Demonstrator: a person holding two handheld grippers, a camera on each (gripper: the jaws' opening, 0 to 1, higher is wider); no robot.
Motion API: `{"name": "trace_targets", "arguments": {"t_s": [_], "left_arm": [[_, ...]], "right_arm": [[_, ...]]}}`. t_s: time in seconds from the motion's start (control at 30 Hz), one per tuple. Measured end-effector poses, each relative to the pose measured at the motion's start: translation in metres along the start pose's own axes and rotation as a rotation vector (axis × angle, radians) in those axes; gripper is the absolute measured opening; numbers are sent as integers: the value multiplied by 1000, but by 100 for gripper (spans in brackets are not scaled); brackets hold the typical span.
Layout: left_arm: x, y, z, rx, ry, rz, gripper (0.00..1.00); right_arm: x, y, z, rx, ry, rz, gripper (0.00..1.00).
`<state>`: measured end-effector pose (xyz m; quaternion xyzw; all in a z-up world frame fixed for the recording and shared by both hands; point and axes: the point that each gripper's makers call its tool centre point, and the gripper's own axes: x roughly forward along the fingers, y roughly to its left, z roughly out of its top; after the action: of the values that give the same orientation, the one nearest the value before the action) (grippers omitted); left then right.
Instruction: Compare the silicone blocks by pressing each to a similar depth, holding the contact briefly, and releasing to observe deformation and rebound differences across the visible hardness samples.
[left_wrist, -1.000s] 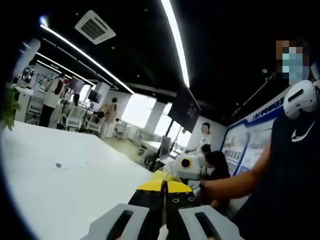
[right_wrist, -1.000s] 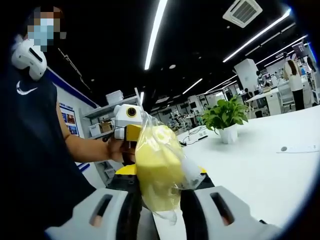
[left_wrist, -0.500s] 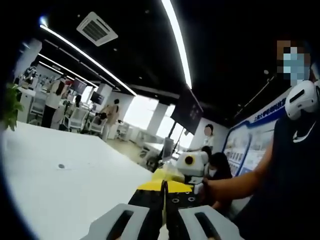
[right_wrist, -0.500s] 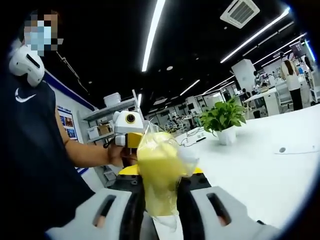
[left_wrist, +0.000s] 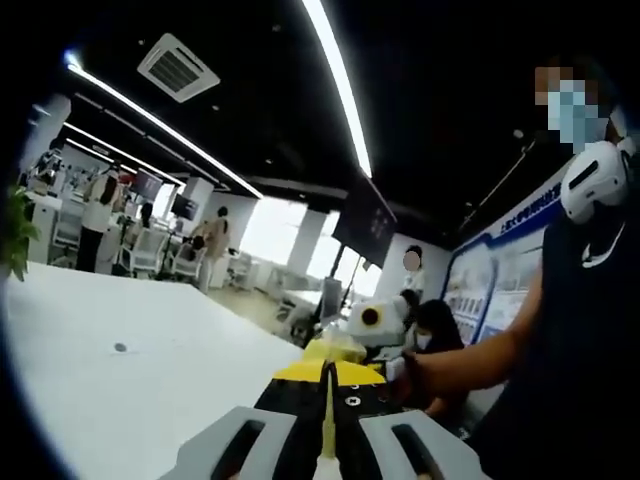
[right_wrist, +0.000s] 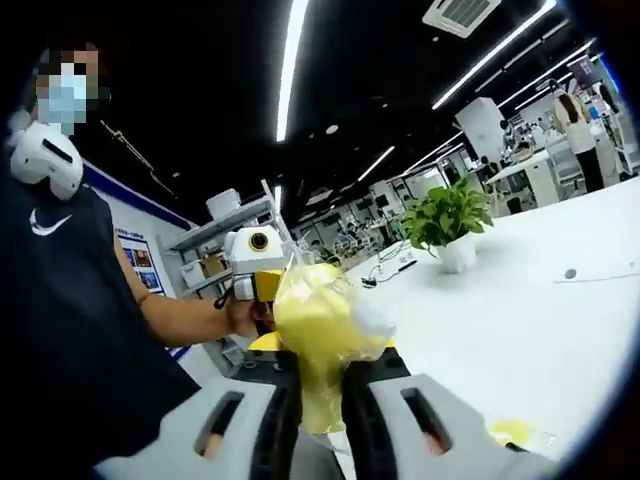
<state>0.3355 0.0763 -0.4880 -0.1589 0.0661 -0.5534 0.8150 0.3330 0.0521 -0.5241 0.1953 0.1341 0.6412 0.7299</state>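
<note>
Two grippers are raised above the white table (right_wrist: 520, 330): the right gripper (right_wrist: 320, 385) squeezes a bagged yellow silicone block (right_wrist: 312, 325) between its jaws (apparently testing its give), while the left gripper (left_wrist: 327, 390) has its jaws pressed together on nothing visible.

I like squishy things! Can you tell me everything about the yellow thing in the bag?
The yellow block looks soft, and it sits inside a clear, crinkly plastic bag. The right gripper pinches its lower part between both jaws, held up above the white table. Its top bulges out wider above the jaws. The bag's loose edge hangs below.
</note>
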Motion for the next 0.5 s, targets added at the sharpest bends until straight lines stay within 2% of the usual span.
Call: {"name": "trace_targets", "arguments": {"t_s": [0.5], "left_arm": [[1, 0, -5, 13, 7, -8, 0]], "right_arm": [[0, 2, -3, 23, 25, -1, 3]]}}
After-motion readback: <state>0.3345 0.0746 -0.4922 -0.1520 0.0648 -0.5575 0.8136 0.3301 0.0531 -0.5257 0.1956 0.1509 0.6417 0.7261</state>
